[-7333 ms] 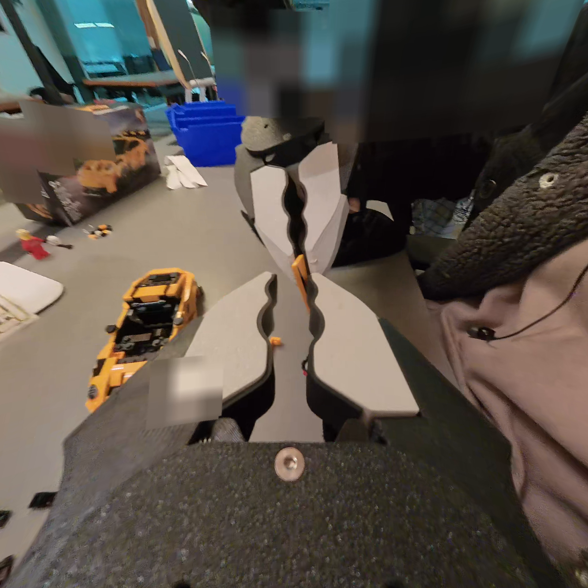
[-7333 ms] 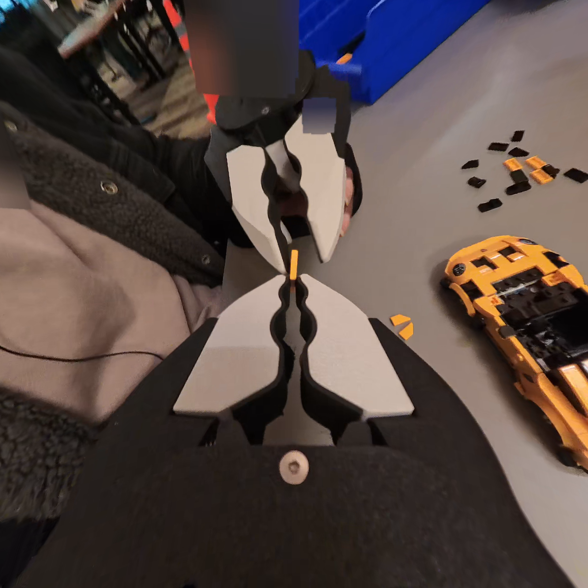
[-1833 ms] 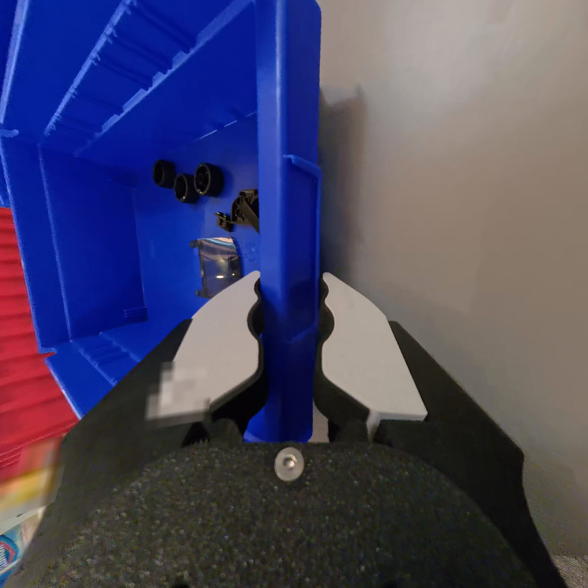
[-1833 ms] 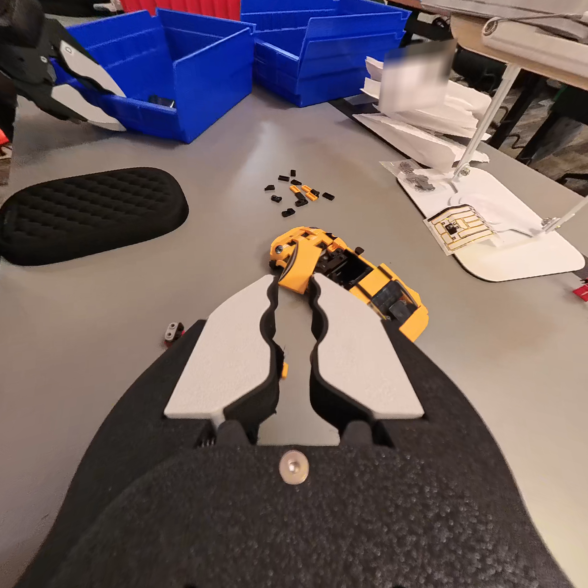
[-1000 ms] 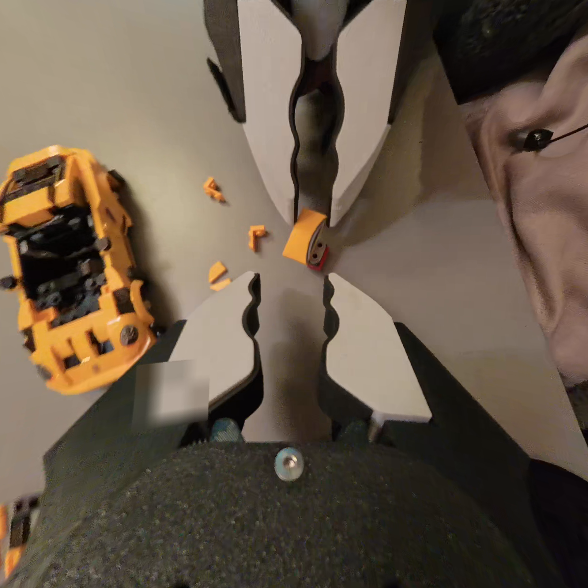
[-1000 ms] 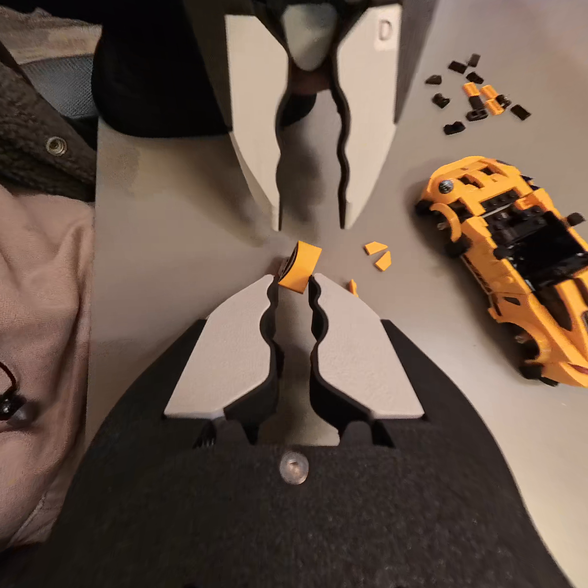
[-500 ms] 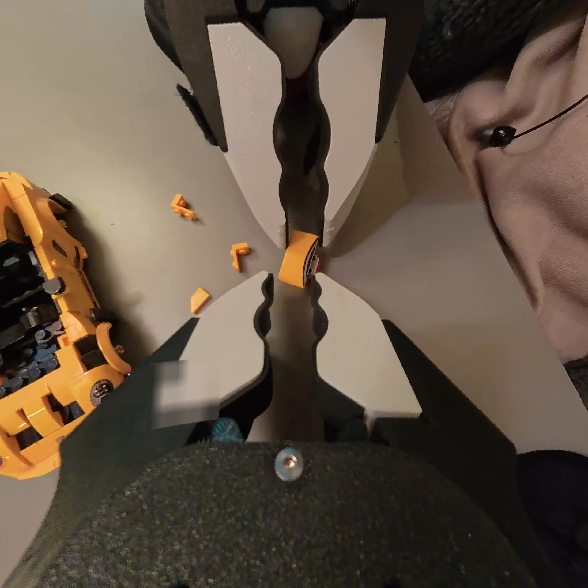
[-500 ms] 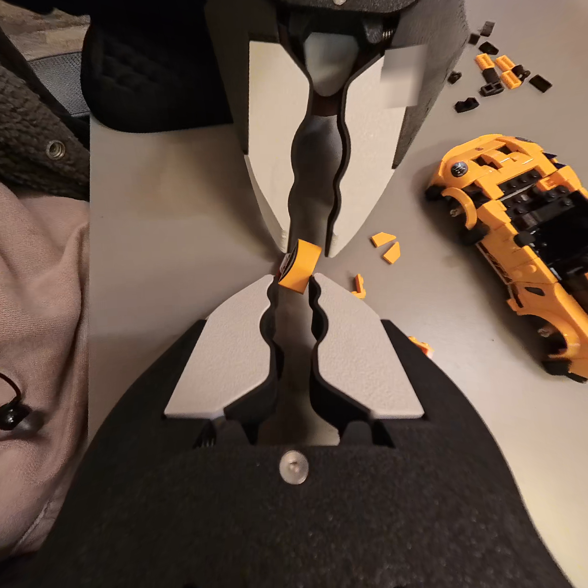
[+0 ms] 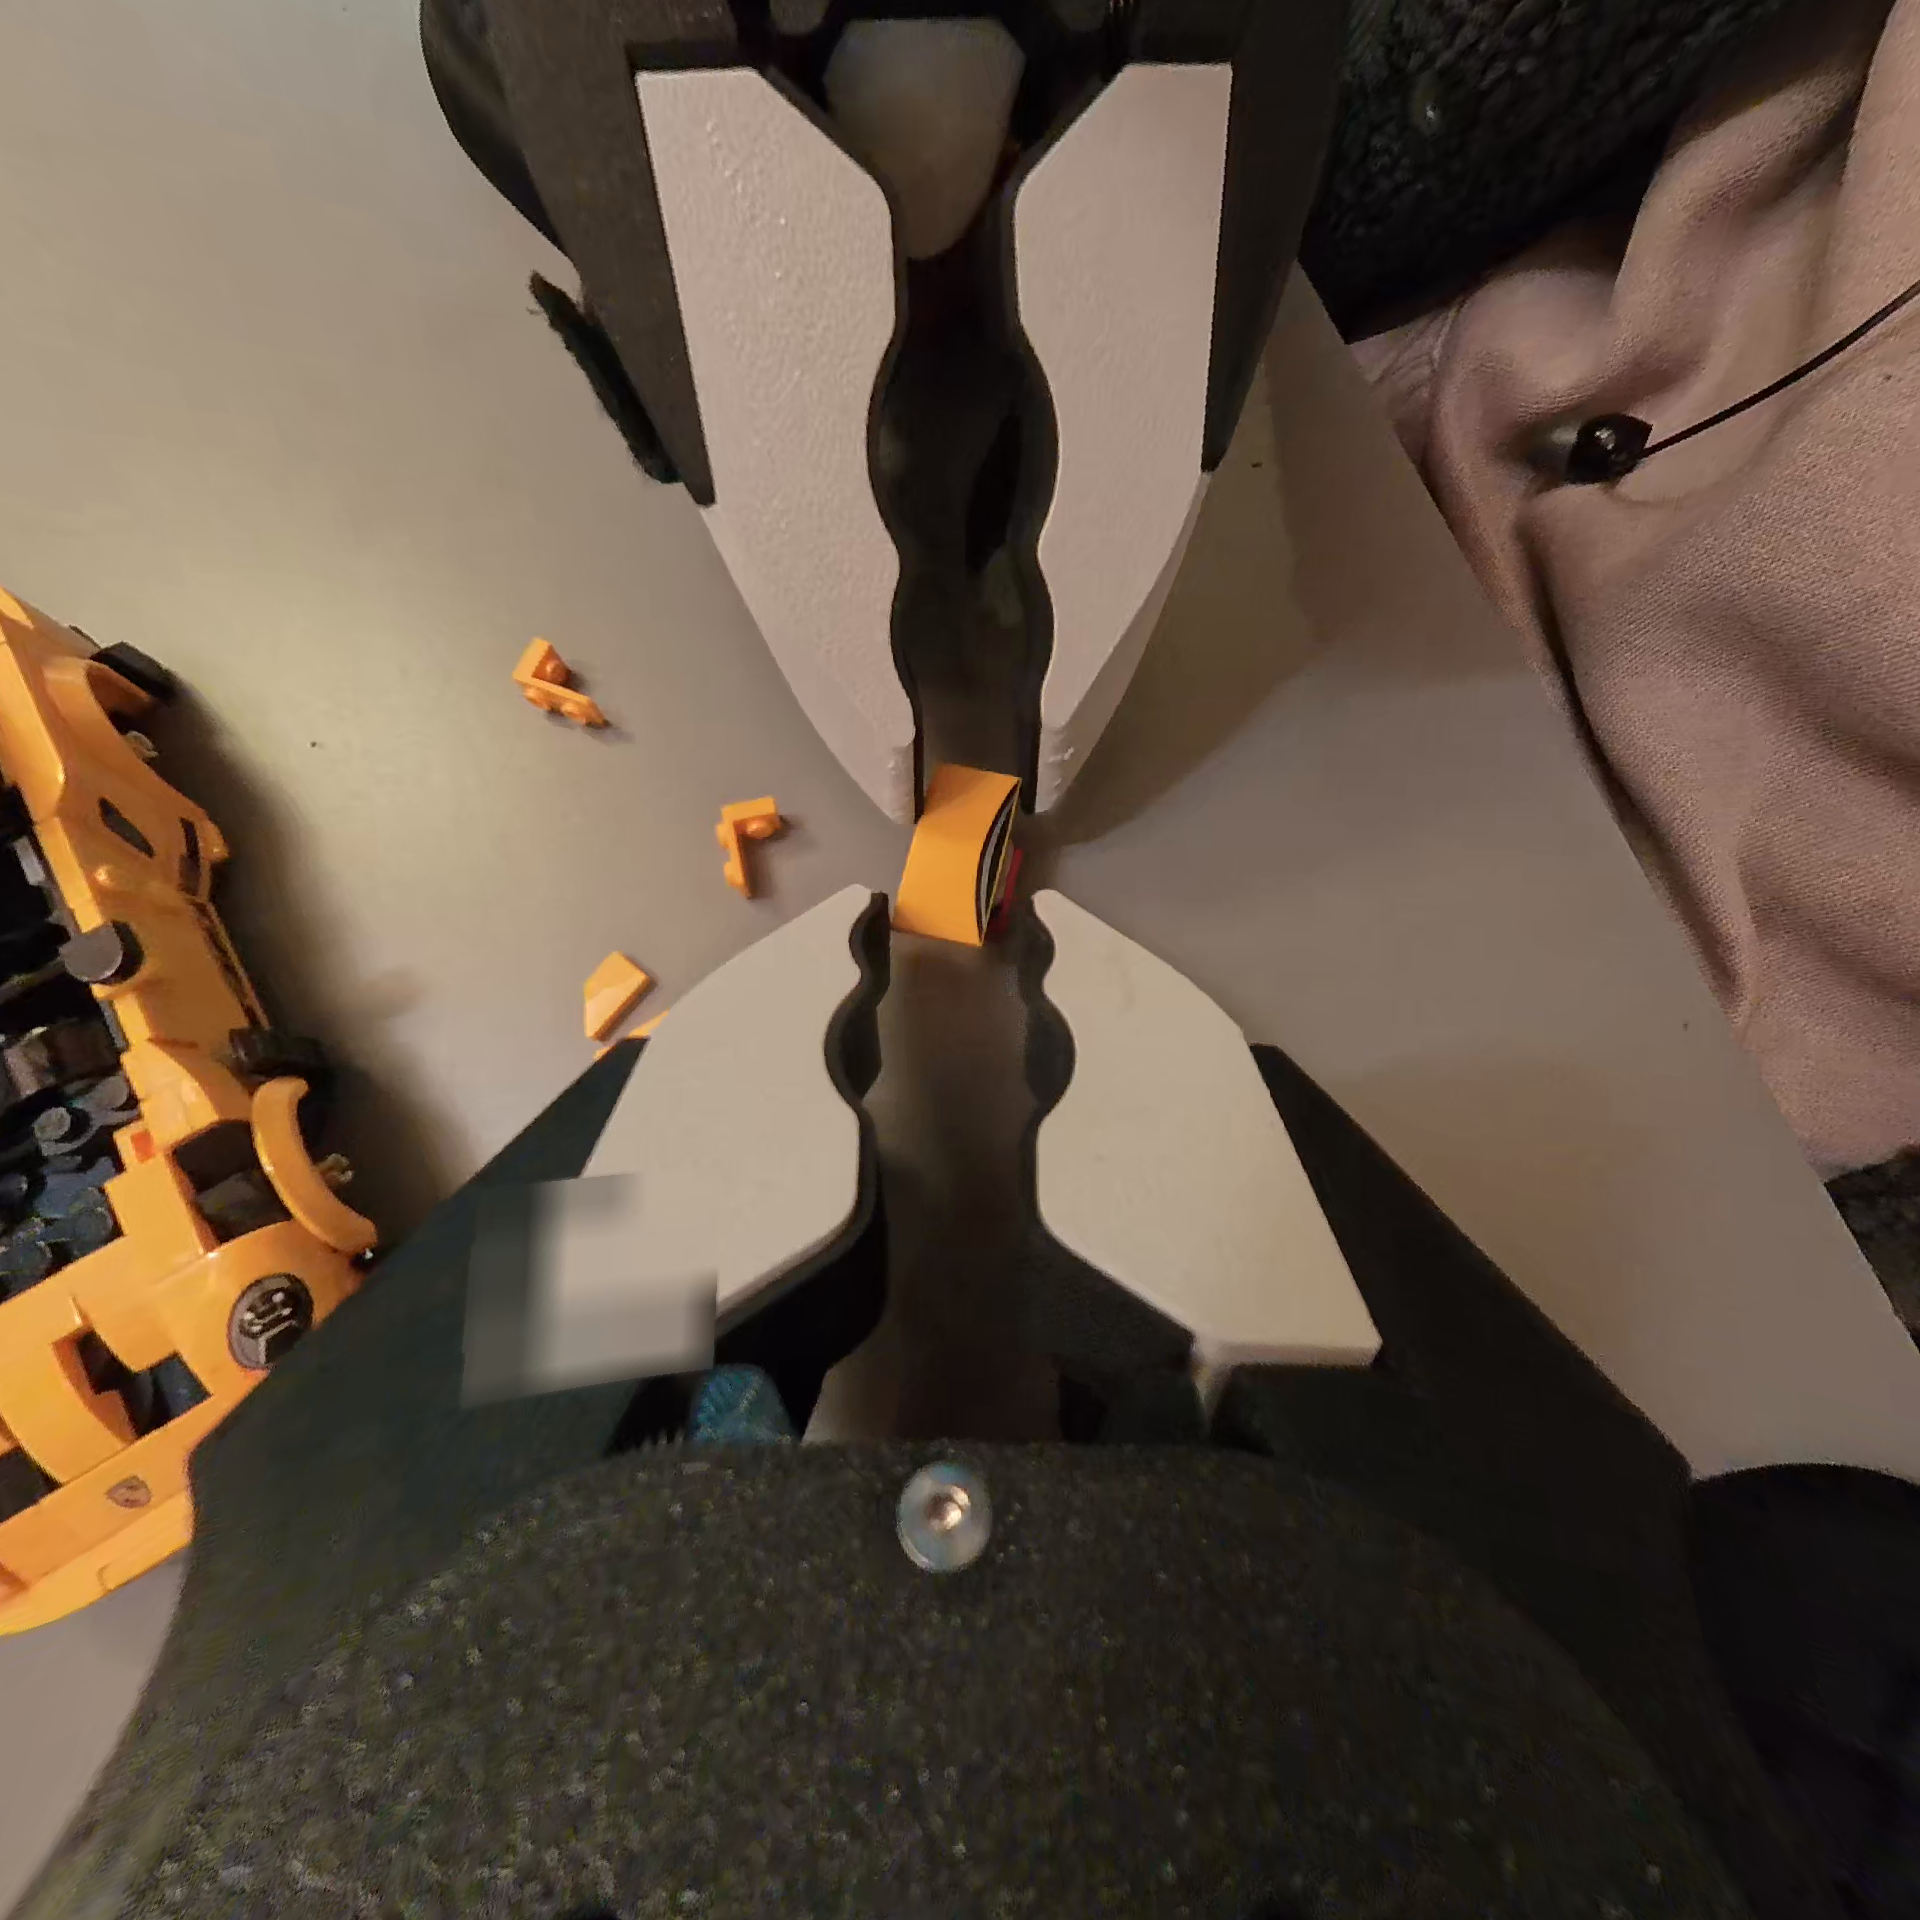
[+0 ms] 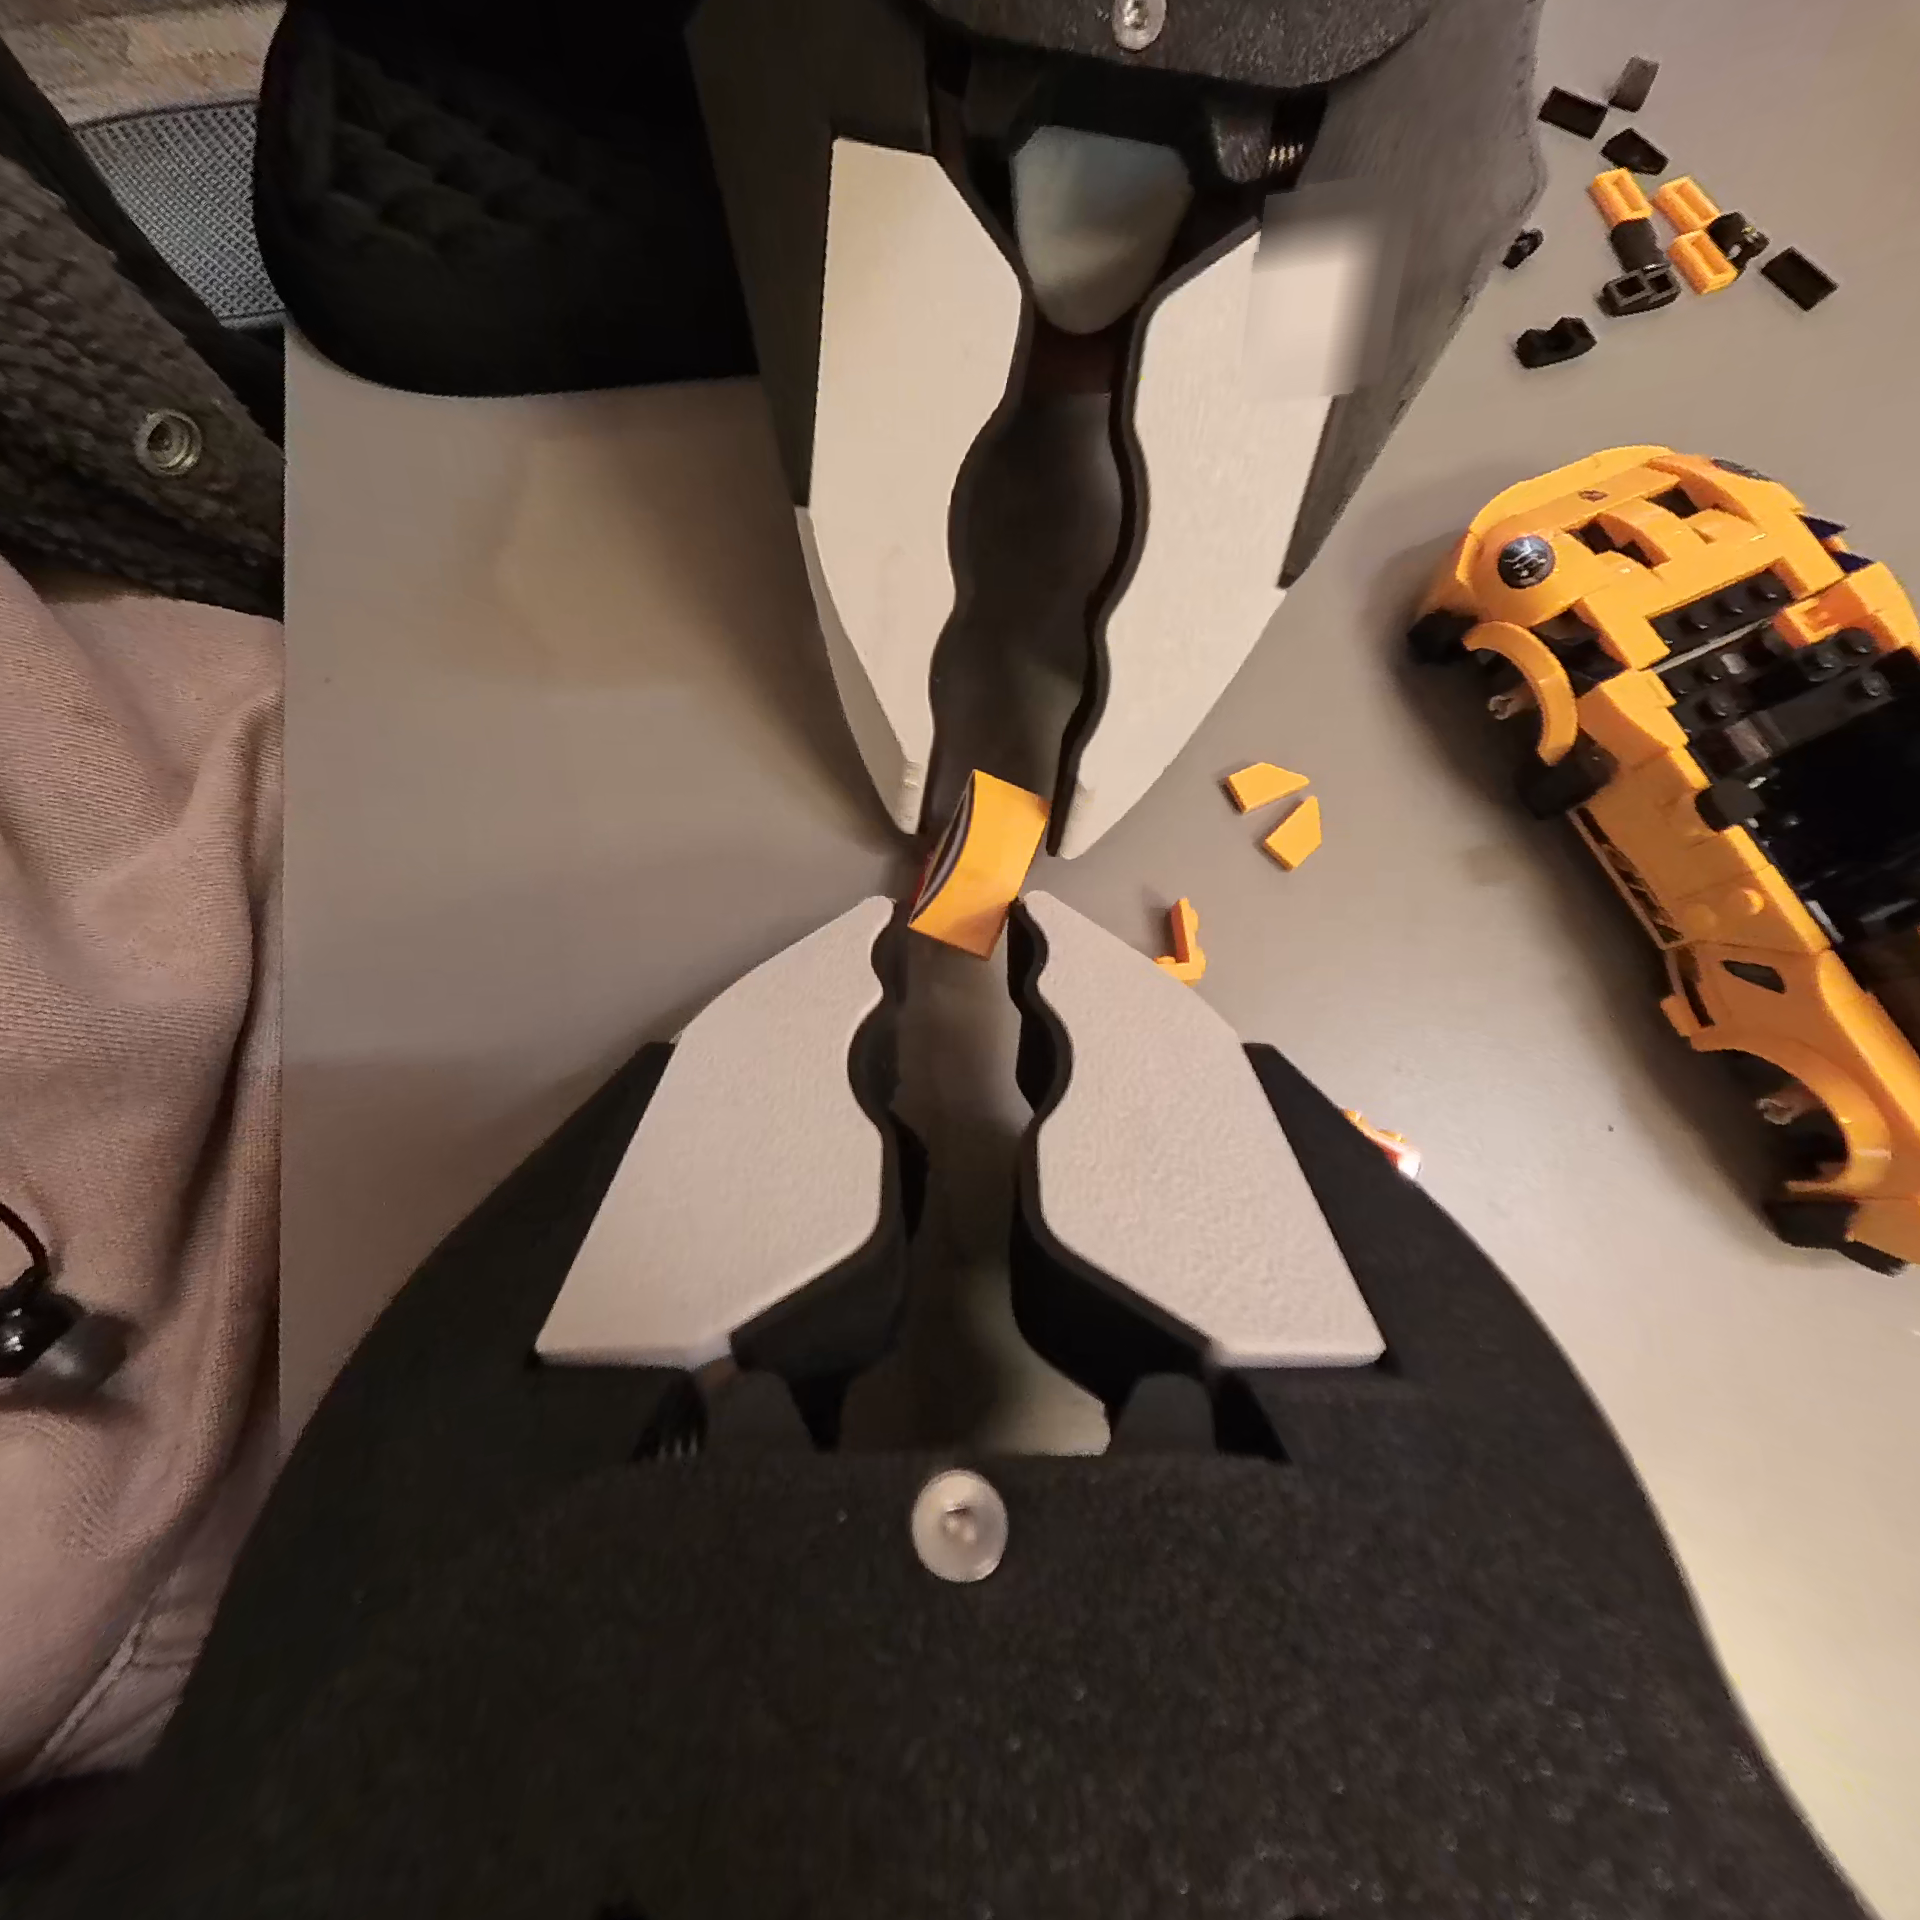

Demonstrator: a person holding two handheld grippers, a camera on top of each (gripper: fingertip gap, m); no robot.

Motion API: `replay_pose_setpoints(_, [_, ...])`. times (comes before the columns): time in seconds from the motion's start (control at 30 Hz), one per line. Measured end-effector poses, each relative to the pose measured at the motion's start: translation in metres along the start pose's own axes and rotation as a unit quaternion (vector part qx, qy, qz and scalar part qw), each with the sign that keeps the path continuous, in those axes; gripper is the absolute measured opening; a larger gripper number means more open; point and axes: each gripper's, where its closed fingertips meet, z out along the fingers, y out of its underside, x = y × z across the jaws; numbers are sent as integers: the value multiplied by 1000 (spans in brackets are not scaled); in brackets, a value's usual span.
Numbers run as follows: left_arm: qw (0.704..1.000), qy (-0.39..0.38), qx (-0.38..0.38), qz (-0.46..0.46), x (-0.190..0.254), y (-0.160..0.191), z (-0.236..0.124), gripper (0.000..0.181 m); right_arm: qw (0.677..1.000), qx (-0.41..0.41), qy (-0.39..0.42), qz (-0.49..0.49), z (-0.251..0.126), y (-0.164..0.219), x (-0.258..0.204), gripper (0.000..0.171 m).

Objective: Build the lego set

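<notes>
A small orange curved Lego piece with a dark and red side is held above the grey table, between two grippers that face each other tip to tip. My left gripper has its tips on both sides of one end. My right gripper is shut on the other end. The piece also shows in the right wrist view, with the left gripper beyond it. The right gripper shows opposite in the left wrist view. The partly built orange and black car lies on the table, also in the left wrist view.
Small loose orange pieces lie on the table between the grippers and the car. A scatter of black and orange pieces lies beyond the car. A person's clothing and the table edge are close by. My left and right fingertips are right by each other.
My left gripper moved forward to the orange piece and narrowed from open until its tips touch it. The right gripper kept its hold. The car shifted to the side in both views.
</notes>
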Motion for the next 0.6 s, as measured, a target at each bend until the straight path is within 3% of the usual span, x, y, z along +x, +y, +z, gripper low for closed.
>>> replay_pose_setpoints(0.6, [1000, 13, 7, -22, 0, -1, 4, 18, 1000, -16, 9, -15, 1, 0, 1, 18])
